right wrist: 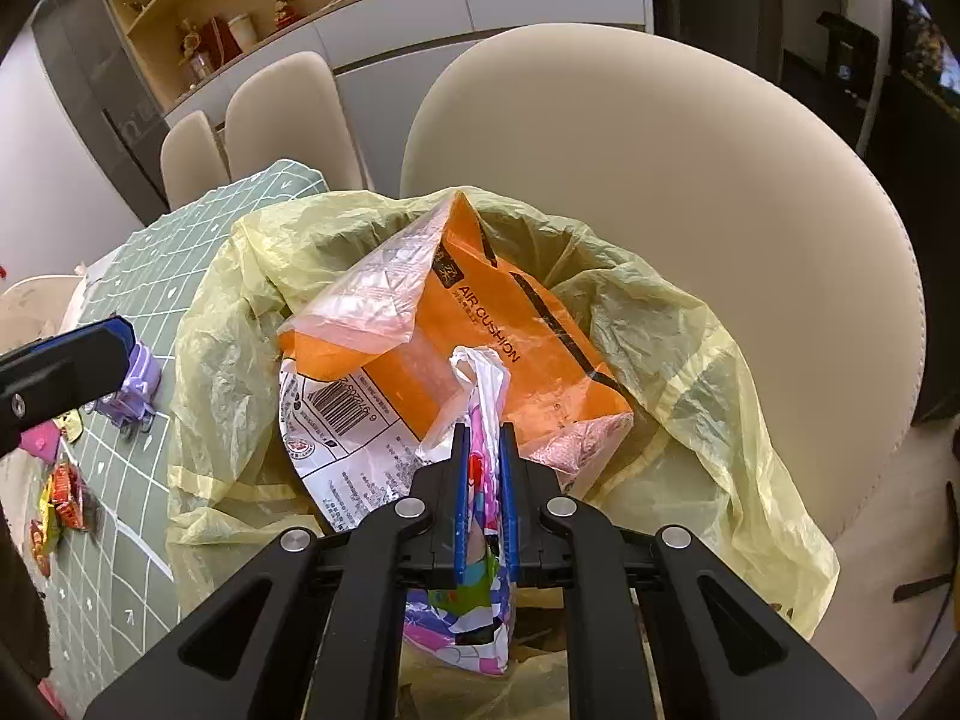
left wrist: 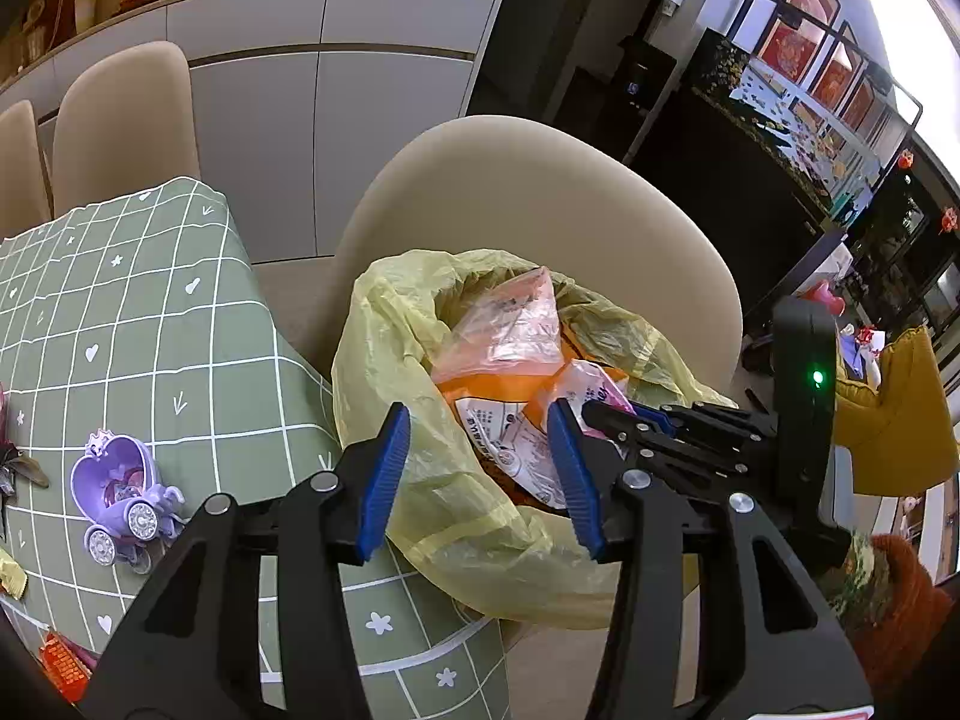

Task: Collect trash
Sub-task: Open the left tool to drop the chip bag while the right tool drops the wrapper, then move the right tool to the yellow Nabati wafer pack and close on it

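One yellow trash bag [right wrist: 240, 312] gapes beside the tabletop [left wrist: 150, 324] edge, holding three wrappers. The right claw [right wrist: 483, 450] pinches a fourth, colourful wrapper [right wrist: 480, 480] over it at 6 o'clock. The left claw [left wrist: 480, 468] stands half-spread, gripping nothing, above the bag's rim.

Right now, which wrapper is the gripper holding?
The colourful cartoon wrapper, pinched by the right gripper over the yellow bag; the orange packet lies loose inside.

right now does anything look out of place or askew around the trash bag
Yes: the yellow trash bag sits slumped on a beige chair, its rim sagging unevenly. A purple toy carriage and snack wrappers remain on the green tablecloth. The right gripper pinches a colourful printed wrapper over the bag.
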A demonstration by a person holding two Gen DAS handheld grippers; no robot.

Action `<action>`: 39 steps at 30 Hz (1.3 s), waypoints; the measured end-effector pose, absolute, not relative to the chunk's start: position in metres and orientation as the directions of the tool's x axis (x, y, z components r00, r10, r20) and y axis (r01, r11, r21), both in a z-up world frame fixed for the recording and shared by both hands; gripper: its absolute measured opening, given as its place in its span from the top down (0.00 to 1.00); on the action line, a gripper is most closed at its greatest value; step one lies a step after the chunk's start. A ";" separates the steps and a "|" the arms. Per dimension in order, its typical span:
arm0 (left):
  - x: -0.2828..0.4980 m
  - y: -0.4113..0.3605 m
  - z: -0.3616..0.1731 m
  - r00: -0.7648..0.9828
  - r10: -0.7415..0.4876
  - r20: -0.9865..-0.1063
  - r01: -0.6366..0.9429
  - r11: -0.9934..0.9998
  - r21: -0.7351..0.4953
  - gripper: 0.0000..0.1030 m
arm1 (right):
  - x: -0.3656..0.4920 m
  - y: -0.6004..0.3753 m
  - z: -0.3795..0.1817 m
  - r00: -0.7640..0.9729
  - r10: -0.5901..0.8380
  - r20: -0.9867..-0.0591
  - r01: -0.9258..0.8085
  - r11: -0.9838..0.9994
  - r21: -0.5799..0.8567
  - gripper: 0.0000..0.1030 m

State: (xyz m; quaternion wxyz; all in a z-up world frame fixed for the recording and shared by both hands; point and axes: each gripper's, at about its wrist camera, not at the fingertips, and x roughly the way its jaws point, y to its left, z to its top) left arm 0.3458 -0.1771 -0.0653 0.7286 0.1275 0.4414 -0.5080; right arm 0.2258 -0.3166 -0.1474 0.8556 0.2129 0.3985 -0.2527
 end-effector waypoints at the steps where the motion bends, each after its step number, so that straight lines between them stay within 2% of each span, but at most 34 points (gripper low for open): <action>1: 0.347 -0.176 -0.065 0.092 -0.630 -0.771 0.853 0.450 -0.266 0.52 | 0.224 -0.316 -0.146 0.559 -0.281 -0.780 0.613 0.773 0.161 0.89; 4: 0.347 -0.173 -0.066 0.093 -0.636 -0.766 0.849 0.452 -0.272 0.51 | 0.214 -0.315 -0.141 0.571 -0.316 -0.758 0.632 0.758 0.160 0.80; 9: 0.346 -0.165 -0.066 0.098 -0.637 -0.764 0.848 0.455 -0.271 0.50 | 0.202 -0.311 -0.129 0.585 -0.331 -0.741 0.633 0.758 0.161 0.77; 11: 0.345 -0.161 -0.065 0.106 -0.637 -0.763 0.843 0.464 -0.270 0.50 | 0.196 -0.307 -0.125 0.591 -0.340 -0.731 0.630 0.761 0.156 0.69; 18: 0.339 -0.137 -0.057 0.153 -0.637 -0.756 0.832 0.496 -0.250 0.50 | 0.185 -0.297 -0.109 0.625 -0.383 -0.680 0.631 0.761 0.152 0.50; 23: 0.333 -0.107 -0.048 0.199 -0.641 -0.742 0.827 0.516 -0.224 0.50 | 0.185 -0.288 -0.102 0.635 -0.356 -0.686 0.610 0.776 0.162 0.49; 28: 0.338 -0.067 -0.045 0.224 -0.643 -0.732 0.813 0.538 -0.224 0.50 | 0.184 -0.260 -0.079 0.678 -0.353 -0.645 0.570 0.806 0.159 0.49; 39: 0.368 0.063 -0.074 0.263 -0.620 -0.739 0.771 0.596 -0.225 0.50 | 0.183 -0.147 -0.058 0.684 -0.412 -0.602 0.592 0.796 0.128 0.49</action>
